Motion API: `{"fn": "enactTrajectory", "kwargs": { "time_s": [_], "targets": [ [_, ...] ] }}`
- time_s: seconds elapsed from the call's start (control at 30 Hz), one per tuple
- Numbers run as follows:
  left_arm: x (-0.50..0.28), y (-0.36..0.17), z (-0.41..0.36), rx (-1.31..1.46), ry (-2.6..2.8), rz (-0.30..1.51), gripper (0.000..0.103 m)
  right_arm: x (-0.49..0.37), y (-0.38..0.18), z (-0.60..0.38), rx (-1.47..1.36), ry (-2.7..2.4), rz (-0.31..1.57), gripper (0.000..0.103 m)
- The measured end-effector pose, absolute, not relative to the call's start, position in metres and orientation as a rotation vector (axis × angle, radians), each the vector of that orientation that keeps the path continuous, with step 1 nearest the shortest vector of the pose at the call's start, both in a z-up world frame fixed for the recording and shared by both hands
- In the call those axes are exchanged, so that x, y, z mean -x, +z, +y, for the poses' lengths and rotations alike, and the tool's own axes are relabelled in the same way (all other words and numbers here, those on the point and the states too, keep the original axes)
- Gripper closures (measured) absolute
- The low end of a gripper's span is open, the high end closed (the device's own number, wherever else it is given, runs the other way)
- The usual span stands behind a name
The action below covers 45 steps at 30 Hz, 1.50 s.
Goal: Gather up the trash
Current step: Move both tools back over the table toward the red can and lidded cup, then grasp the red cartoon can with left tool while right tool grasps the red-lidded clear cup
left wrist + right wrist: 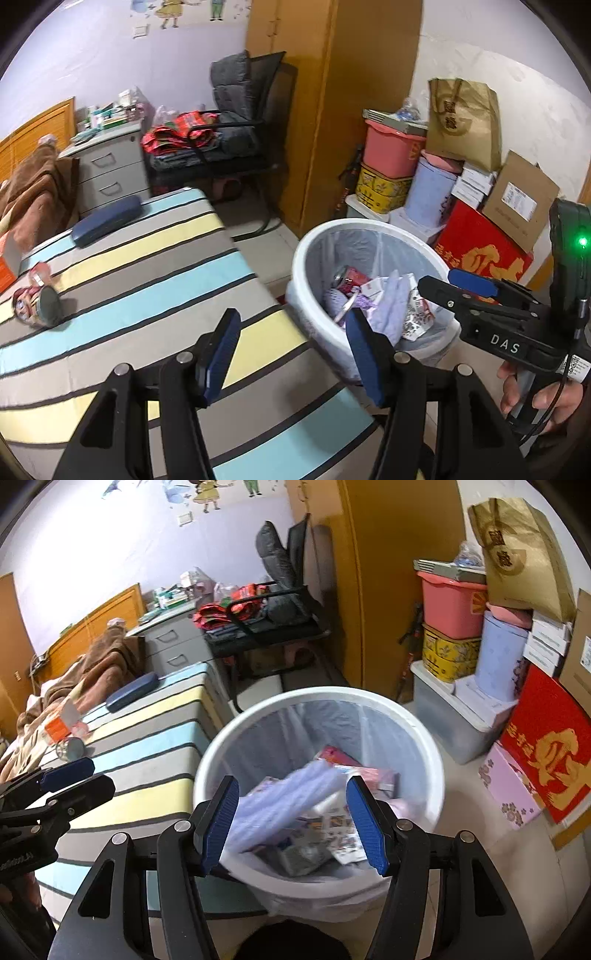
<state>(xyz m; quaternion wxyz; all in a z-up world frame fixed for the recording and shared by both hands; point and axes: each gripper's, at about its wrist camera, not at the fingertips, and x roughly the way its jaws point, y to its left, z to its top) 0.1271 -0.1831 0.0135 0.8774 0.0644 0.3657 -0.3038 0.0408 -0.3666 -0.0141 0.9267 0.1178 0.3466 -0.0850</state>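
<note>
Your right gripper (291, 821) gapes wide and empty at lower centre over the white round plastic bin (437, 775); your left gripper (291, 354) spreads empty too.

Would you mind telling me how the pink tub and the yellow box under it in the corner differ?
The pink tub is plain apart from a small sticker; the yellow box is covered in a floral print. The pink tub sits on top and carries a grey tray of items; the yellow box sits lower, on a clear storage bin. Both belong to one stack beside the wardrobe.
</note>
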Motion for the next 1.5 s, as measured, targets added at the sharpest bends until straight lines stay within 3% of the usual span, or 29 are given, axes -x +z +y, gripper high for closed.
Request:
{"fn": "enactTrajectory", "kwargs": {
  "time_s": [1.0,1.5],
  "targets": [
    [-0.179,0.008,0.015,0.102,-0.217,0.751,0.033,-0.125,0.003,-0.254,-0.124,0.141,0.691,0.041],
    [-0.259,-0.01,0.051,0.242,-0.127,0.792,0.03,-0.195,-0.006,-0.219,-0.077,0.247,0.744,0.041]
  ]
}}
